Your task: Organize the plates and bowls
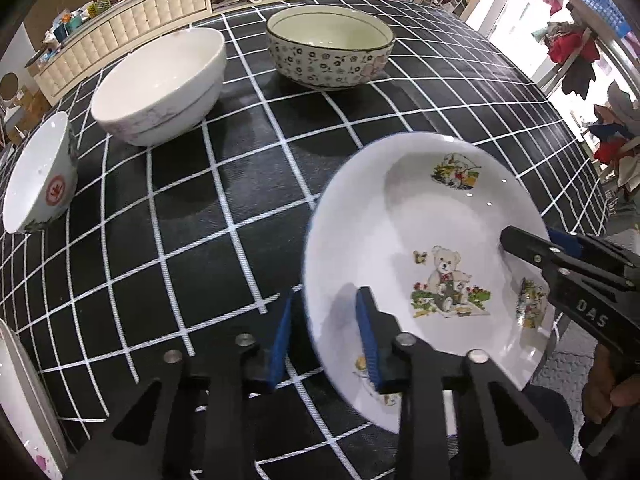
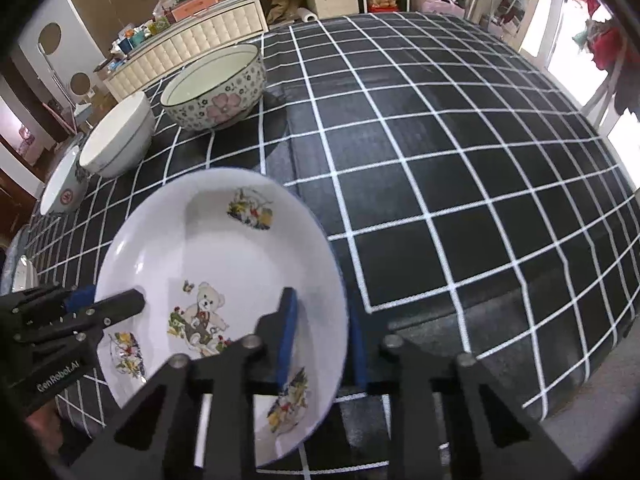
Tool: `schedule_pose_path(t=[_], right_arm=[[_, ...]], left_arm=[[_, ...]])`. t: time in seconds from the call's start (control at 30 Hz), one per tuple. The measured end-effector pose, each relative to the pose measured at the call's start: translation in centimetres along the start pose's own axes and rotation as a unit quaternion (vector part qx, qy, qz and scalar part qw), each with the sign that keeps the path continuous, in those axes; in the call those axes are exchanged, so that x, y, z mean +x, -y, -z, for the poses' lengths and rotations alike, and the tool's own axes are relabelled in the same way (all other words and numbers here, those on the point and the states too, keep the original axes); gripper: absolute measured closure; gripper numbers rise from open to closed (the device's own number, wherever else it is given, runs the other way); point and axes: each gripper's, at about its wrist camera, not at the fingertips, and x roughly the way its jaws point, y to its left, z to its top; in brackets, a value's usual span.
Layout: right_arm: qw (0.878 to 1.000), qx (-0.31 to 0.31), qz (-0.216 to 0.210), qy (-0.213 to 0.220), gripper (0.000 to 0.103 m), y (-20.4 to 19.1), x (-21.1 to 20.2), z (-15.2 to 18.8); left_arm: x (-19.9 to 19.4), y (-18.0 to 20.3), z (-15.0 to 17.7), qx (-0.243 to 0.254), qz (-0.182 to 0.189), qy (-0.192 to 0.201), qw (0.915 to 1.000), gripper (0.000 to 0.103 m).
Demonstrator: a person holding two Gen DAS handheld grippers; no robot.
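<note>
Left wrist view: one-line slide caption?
Both hand-held grippers, left and right, clamp opposite rims of the teddy-bear plate; three bowls behind.

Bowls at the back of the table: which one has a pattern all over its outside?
The flowered bowl, farthest right in the row, dark-rimmed. The big bowl beside it is nearly plain white; the small bowl carries a red stamp.
</note>
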Motion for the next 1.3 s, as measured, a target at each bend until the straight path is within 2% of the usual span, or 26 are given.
schedule_pose_path(t=[0.03, 0.37, 0.6, 0.93, 1.3], right_arm=[[1.000, -0.002, 0.000, 0.001, 0.077, 0.0, -0.1, 0.0], [1.000, -0.003, -0.002, -0.004, 0.077, 0.1, -0.2, 0.0], [1.000, -0.019, -0.004, 0.005, 0.078, -1.6, -0.9, -0.3], [0.997, -0.064, -0.026, 0.026, 0.078, -7.3, -3.4, -1.3], [0.991, -0.114, -0.064, 0.032, 0.078, -15.6, -4.7, -1.5]], left_arm=[[0.1, 0.2, 0.0, 0.003, 0.001, 0.000, 1.0000, 0.082], [0.2, 0.7, 0.3, 0.007, -0.009, 0.003, 0.9999, 0.082], [-0.6, 0.2, 1.0, 0.004, -0.016, 0.003, 0.9999, 0.082], [-5.0, -3.6, 2.1, -0.031, -0.033, 0.035, 0.9984, 0.082], [-10.5, -10.4, 5.6, -0.087, -0.057, 0.065, 0.9925, 0.082]])
